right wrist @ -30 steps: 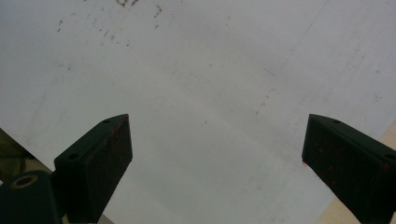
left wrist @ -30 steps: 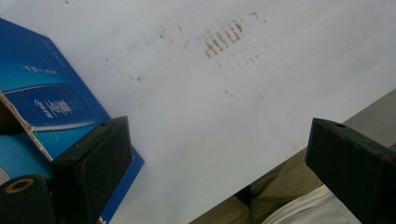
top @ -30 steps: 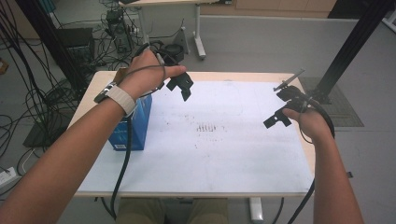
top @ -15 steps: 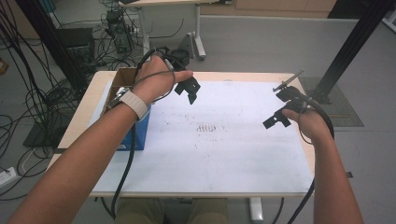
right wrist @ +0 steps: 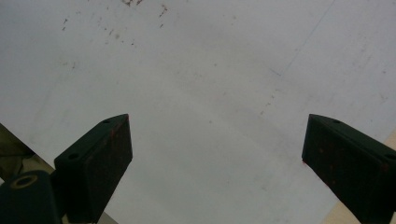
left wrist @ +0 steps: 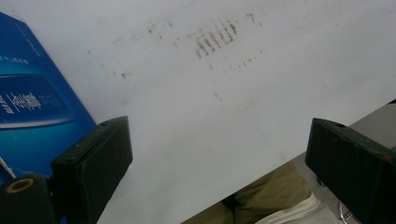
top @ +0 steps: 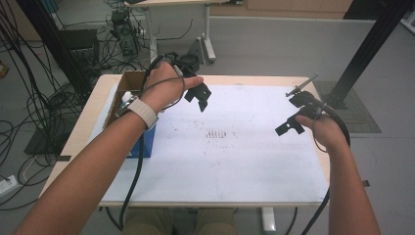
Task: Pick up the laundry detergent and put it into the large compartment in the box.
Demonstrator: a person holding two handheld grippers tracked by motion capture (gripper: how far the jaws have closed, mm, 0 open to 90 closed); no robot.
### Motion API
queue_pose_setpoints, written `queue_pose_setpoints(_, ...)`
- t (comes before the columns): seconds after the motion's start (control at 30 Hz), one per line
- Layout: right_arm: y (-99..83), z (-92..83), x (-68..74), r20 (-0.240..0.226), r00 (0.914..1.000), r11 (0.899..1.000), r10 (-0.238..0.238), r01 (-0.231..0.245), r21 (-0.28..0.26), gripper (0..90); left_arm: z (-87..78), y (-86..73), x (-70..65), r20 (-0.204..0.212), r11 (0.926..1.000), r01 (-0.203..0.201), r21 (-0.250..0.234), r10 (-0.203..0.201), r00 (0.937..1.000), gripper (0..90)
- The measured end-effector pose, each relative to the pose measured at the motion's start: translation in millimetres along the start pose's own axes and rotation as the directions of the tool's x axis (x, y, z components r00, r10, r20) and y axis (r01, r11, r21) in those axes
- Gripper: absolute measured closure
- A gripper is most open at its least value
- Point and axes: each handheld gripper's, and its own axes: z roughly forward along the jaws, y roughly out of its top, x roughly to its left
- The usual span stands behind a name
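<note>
left gripper (top: 199,96): jaws spread wide, nothing between them – held above the sheet's far-left part
right gripper (top: 294,119): jaws wide apart, empty, near the right edge
boxes: 1 blue box (top: 142,142), open cardboard top, at the table's left side, just beside the left gripper
surface: 1 white sheet (top: 235,156), rust-brown smudges mid-sheet, on a wooden table (top: 93,115)
room: grey floor, cable tangles left, 1 black post (top: 364,46) right

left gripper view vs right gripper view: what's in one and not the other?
Left gripper view: the blue box at its left, a patch of brown marks on the sheet, and the person's khaki trousers past the table edge. Right gripper view: a bare strip of wooden tabletop at the lower right corner. Both: the white sheet below, and an open, empty claw, left claw and right claw.
</note>
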Motion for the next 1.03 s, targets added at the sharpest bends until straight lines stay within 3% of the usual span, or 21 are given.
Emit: queue_pose_setpoints(1.03, -5.6, -2.7, 0.7, 0.001, 1.0, 1.0, 0.0, 0.0, -0.01, 8.2, 5.4, -0.4, -0.4, 0.005, 1.0, 0.004, 0.0, -0.004, 1.0, 7.8)
